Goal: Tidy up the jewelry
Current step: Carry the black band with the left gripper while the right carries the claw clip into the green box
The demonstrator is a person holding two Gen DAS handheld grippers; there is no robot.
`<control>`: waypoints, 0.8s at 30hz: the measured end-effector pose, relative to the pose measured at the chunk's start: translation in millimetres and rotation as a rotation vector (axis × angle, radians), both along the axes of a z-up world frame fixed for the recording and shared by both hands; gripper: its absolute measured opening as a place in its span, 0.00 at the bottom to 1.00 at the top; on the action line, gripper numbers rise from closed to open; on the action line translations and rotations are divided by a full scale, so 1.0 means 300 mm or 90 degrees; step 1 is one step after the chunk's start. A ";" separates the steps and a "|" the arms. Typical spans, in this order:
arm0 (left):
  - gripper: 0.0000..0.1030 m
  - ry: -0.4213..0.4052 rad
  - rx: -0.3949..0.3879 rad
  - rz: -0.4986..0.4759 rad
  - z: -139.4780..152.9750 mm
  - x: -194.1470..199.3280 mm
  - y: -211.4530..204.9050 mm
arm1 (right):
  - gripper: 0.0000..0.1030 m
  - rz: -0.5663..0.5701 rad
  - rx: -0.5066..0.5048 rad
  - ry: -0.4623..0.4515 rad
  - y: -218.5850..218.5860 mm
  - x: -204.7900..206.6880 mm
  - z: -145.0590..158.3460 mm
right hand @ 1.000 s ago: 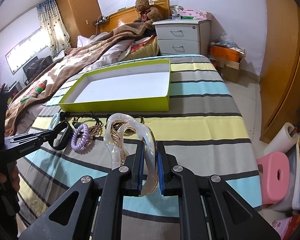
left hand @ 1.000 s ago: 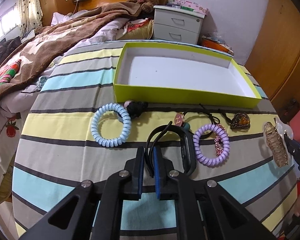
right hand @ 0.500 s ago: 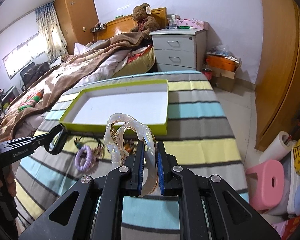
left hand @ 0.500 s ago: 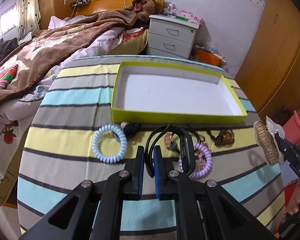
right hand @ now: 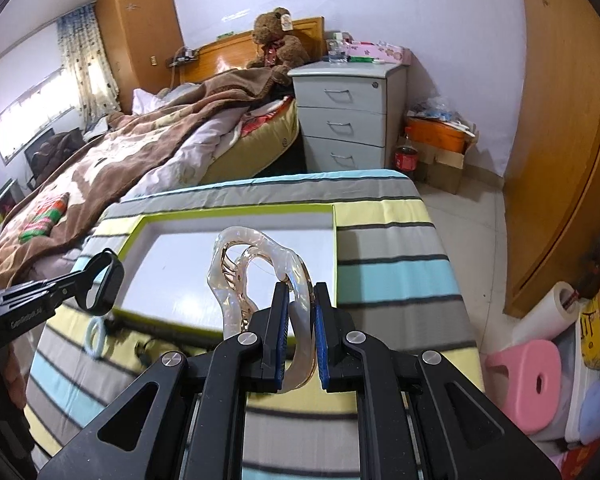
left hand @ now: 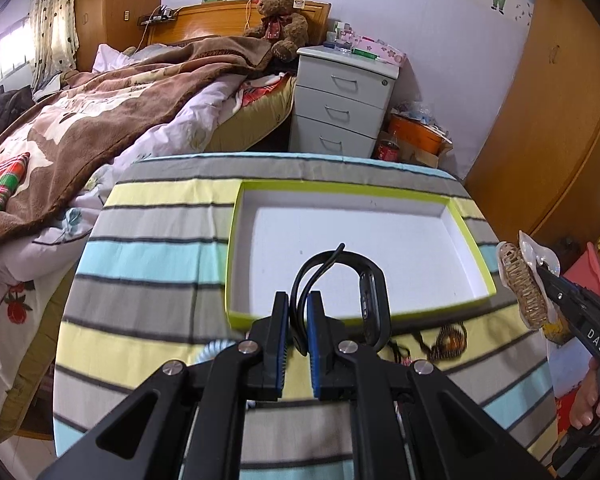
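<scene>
Left wrist view: the left gripper (left hand: 297, 334) was clenched on a black wristband (left hand: 342, 302), held up just short of the green-rimmed tray (left hand: 231, 276) ahead, whose floor showed bare; a pendant necklace (left hand: 446, 340) lay on the striped table (left hand: 148, 280) below and right. Right wrist view: the right gripper (right hand: 300, 322) grasped a pearly hair claw (right hand: 256, 276) before the same tray, a pale blue coil tie (right hand: 96, 334) down left; judging so, nothing was stowed yet.
</scene>
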State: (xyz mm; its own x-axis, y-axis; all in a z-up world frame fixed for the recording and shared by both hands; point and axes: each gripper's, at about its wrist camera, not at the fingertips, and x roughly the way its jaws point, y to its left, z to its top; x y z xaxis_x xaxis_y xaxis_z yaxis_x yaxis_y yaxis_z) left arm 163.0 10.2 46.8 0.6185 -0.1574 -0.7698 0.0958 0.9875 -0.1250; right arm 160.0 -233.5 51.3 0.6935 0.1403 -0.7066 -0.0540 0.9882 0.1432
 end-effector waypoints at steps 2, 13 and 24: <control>0.09 -0.001 -0.003 0.000 0.000 0.030 0.002 | 0.12 -0.006 -0.002 0.006 0.002 0.041 -0.007; 0.09 0.021 -0.015 0.008 -0.062 0.205 0.008 | 0.12 -0.038 -0.002 0.051 0.013 0.224 -0.082; 0.09 0.055 -0.009 0.012 -0.140 0.318 -0.018 | 0.12 -0.047 -0.012 0.084 0.034 0.331 -0.151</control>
